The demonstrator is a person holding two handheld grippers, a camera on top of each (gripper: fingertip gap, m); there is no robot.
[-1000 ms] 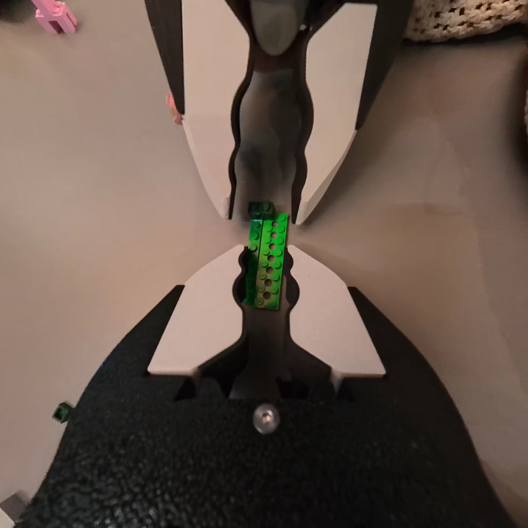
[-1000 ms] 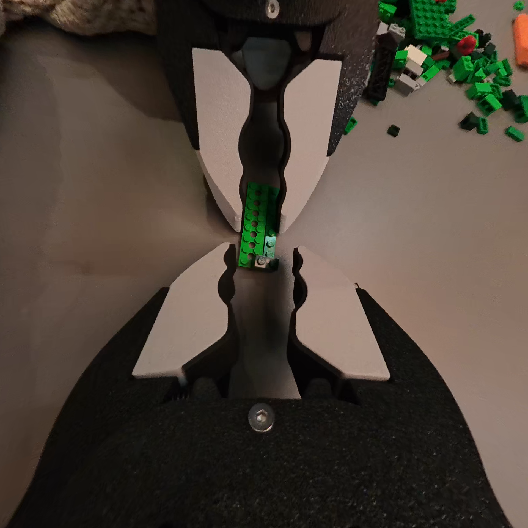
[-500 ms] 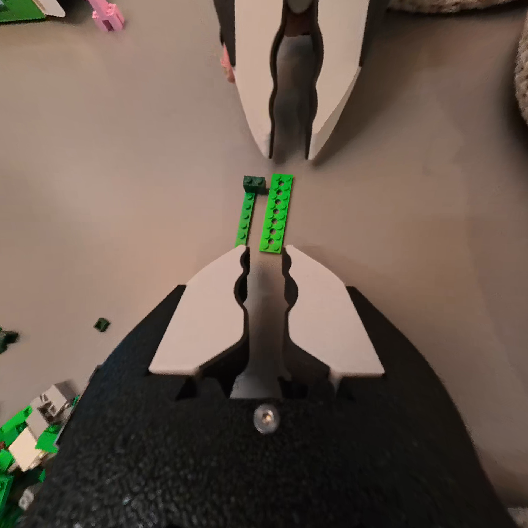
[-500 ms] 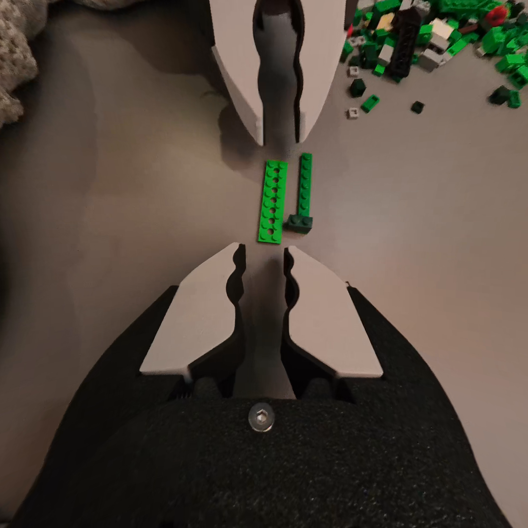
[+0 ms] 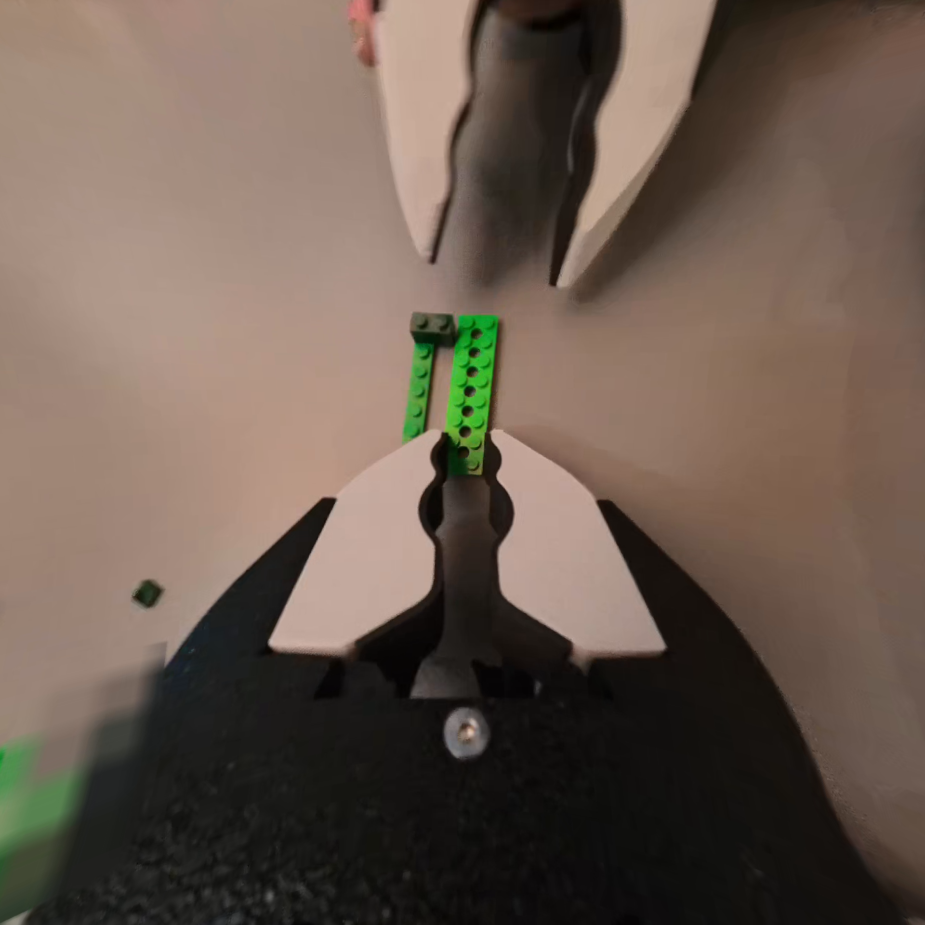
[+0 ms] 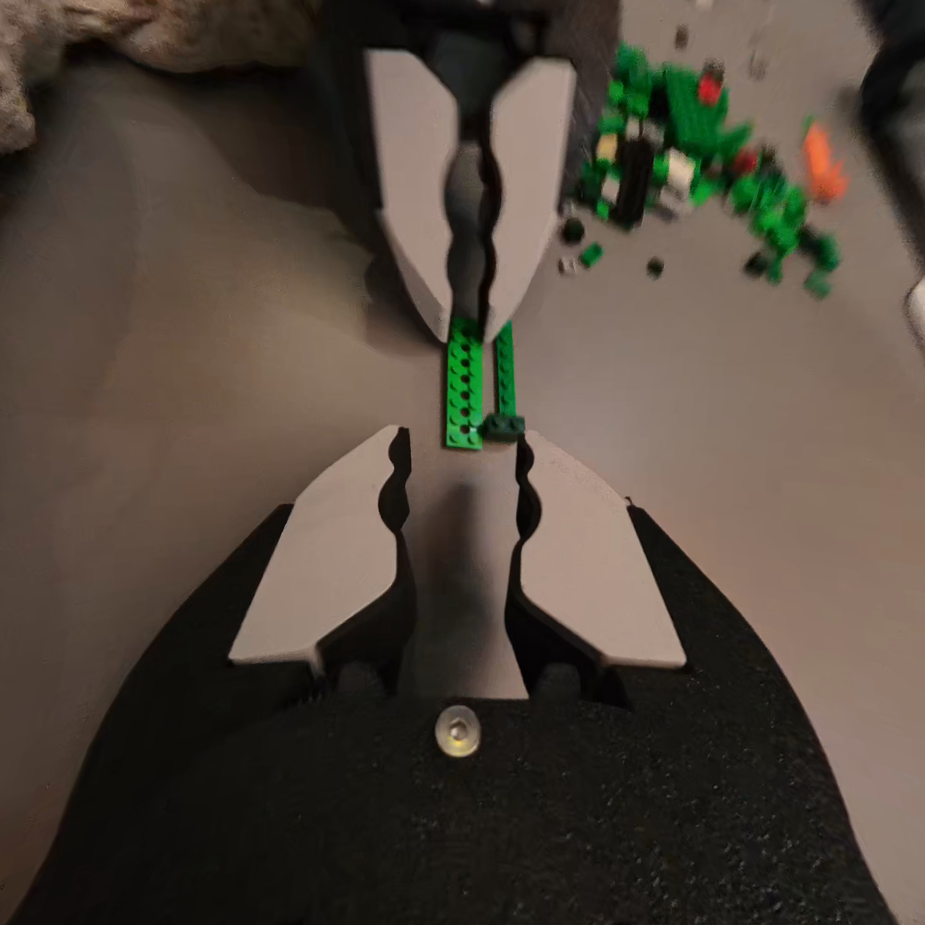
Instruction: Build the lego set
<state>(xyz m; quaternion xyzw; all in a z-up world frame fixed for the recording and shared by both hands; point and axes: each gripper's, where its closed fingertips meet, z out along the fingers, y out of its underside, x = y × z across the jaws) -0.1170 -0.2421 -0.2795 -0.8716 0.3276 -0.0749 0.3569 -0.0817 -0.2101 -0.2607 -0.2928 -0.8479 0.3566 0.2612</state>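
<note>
A wide green plate with holes lies on the table beside a narrow green plate. The narrow plate carries a dark green brick on its far end. My left gripper is closed on the near end of the wide plate. My right gripper is open and empty. Its tips are just short of the wide plate and the dark brick. The narrow plate lies to the right there. The two grippers face each other; the right one hangs beyond the plates.
A blurred pile of loose green, white and black pieces with an orange piece lies at the far right. A knitted cloth is at the far left. A small dark green piece lies to my left, a pink piece far ahead.
One second ago both grippers held the joined plates. They then lay apart on the table. Now my left gripper has moved forward and closed on the wide plate. My right gripper has opened wider.
</note>
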